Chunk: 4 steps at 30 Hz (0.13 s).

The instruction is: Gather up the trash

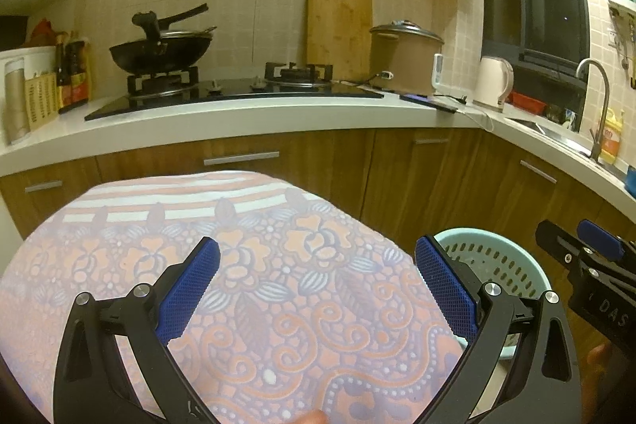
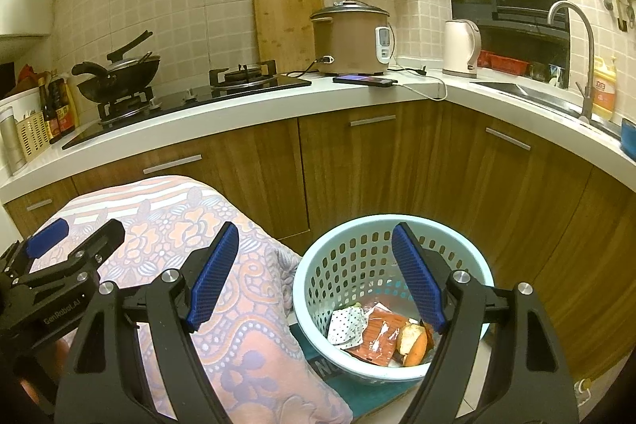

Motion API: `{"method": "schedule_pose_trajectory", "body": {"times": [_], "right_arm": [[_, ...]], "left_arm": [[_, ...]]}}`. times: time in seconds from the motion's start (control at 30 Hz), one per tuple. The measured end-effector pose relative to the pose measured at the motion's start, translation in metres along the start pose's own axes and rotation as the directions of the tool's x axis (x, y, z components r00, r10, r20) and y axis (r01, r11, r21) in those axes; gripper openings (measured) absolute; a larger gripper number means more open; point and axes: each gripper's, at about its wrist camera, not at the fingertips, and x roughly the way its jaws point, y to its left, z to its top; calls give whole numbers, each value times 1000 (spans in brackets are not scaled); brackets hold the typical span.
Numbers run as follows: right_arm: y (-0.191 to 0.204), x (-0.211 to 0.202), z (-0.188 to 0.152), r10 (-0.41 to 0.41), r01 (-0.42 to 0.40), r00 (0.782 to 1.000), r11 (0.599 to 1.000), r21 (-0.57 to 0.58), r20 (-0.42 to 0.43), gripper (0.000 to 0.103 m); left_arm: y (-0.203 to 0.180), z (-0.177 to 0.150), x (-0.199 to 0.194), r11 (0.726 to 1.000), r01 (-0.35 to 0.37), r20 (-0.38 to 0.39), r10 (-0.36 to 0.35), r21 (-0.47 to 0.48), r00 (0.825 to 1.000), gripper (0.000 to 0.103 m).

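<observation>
We hold our left gripper wide and empty above the pink floral cloth. Our right gripper, equally wide, hangs over the pale blue perforated plastic basket, where the crumpled wrappers and peel lie.

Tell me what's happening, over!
Left tool open, empty, over patterned cloth. Right tool open, empty, above basket. Trash already inside basket. Nothing blocking.
</observation>
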Motion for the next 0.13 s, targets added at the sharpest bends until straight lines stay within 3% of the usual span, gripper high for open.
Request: {"method": "schedule_pose_trajectory", "body": {"times": [0.13], "right_arm": [[2, -4, 3, -11, 11, 1000, 1000, -6, 8, 75]], "left_arm": [[5, 3, -6, 999, -40, 5, 40, -5, 999, 96]]}}
